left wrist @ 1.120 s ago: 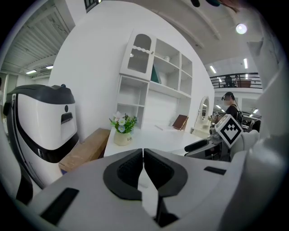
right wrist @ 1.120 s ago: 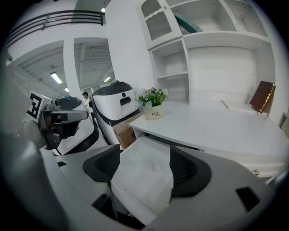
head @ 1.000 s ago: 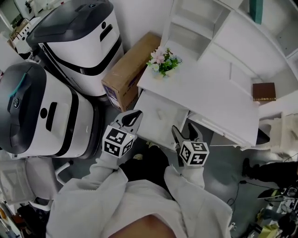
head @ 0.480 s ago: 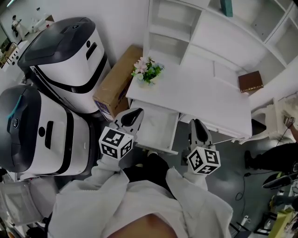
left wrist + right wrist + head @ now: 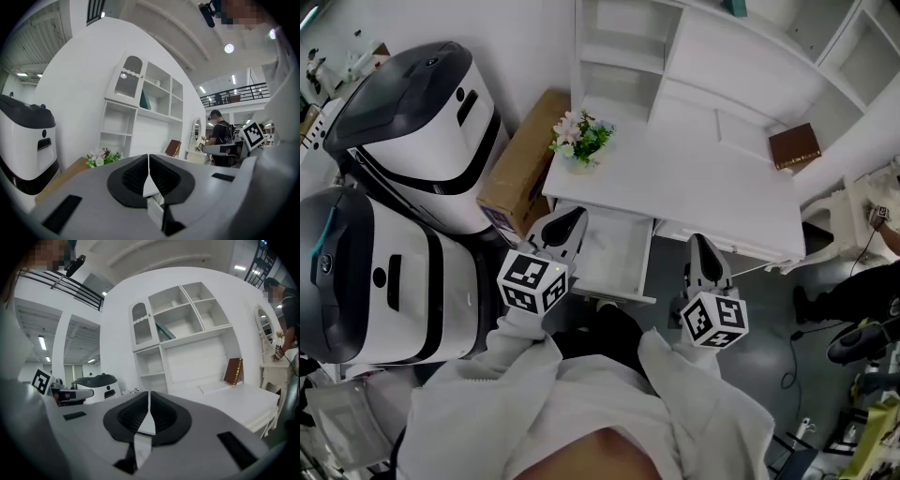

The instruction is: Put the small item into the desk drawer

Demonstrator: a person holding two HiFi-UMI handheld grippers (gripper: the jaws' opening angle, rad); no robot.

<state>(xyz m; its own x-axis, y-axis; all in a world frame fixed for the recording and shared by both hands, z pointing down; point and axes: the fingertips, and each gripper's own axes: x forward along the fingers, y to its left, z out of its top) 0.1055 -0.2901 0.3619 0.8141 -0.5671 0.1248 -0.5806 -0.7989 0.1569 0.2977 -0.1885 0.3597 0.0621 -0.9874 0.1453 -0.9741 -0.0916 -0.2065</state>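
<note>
the white open desk drawer stood pulled out under the white desk front edge. the left gripper hung over the drawer's left rim, jaws together, empty. the right gripper, also closed and empty, sat right of the drawer over open floor. the small item could not be made out.

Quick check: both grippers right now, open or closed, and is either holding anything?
Left gripper: closed, holding nothing.
Right gripper: closed, holding nothing.
</note>
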